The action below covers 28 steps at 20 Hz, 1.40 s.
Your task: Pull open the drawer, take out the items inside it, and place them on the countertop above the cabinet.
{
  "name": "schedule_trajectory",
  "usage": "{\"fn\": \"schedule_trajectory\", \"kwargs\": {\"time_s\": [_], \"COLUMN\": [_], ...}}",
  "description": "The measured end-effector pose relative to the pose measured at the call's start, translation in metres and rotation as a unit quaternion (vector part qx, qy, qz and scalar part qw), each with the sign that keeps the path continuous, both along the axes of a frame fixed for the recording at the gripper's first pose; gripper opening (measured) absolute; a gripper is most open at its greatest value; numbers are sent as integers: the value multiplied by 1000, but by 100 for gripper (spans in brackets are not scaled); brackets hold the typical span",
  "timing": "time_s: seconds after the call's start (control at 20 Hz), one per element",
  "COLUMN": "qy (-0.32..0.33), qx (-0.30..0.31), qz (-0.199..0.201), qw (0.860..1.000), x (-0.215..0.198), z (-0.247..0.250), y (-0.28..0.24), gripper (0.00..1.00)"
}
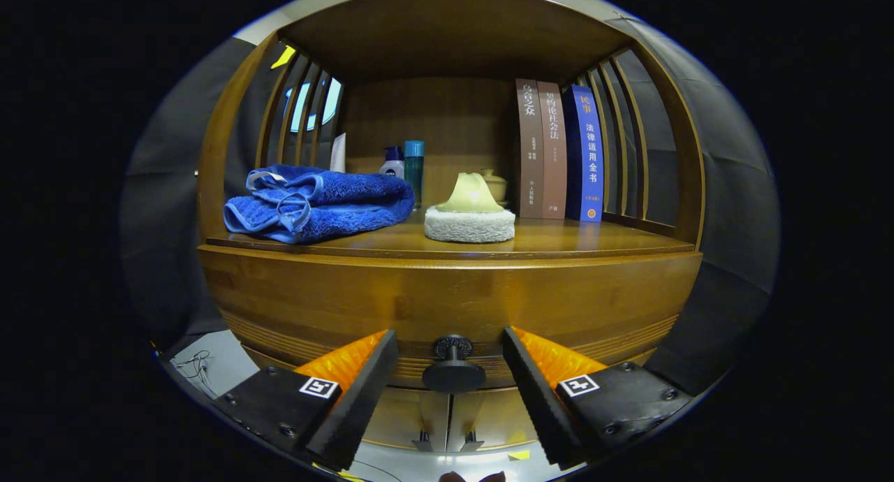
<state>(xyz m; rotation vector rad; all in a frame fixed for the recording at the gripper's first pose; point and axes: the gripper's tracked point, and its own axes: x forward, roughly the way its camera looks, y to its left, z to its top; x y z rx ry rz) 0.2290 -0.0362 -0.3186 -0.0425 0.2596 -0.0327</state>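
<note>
knob (453, 371) between spread fingers (363, 391), gaps either side

three upright books (559, 150), two bottles (405, 164) at the back, small lidded jar (495, 185)

Beyond my open fingers (450, 388) I count one drawer knob (453, 367), one blue towel (318, 202), two bottles (405, 166), three books (559, 150) and one sponge (469, 223).
</note>
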Motion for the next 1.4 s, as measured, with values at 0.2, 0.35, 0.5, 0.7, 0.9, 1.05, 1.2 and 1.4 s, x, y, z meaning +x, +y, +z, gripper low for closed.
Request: {"fn": "schedule_trajectory", "kwargs": {"time_s": [0.2,0.35,0.5,0.7,0.9,1.05,1.2,1.4], "qy": [19,12,1,-5,-23,-30,-39,-48], "qx": [0,10,10,9,24,35,43,42], "qz": [1,-3,1,6,18,25,30,27], "qw": [1000,1000,1000,1000,999,999,998,998], "x": [-3,-10,-25,-49,-75,-97,-120,-158], "z": [0,19,47,87,134,164,192,219], "y": [-1,-4,-5,-4,5,11,12,11], "gripper": [99,99,99,99,99,99,99,99]}}
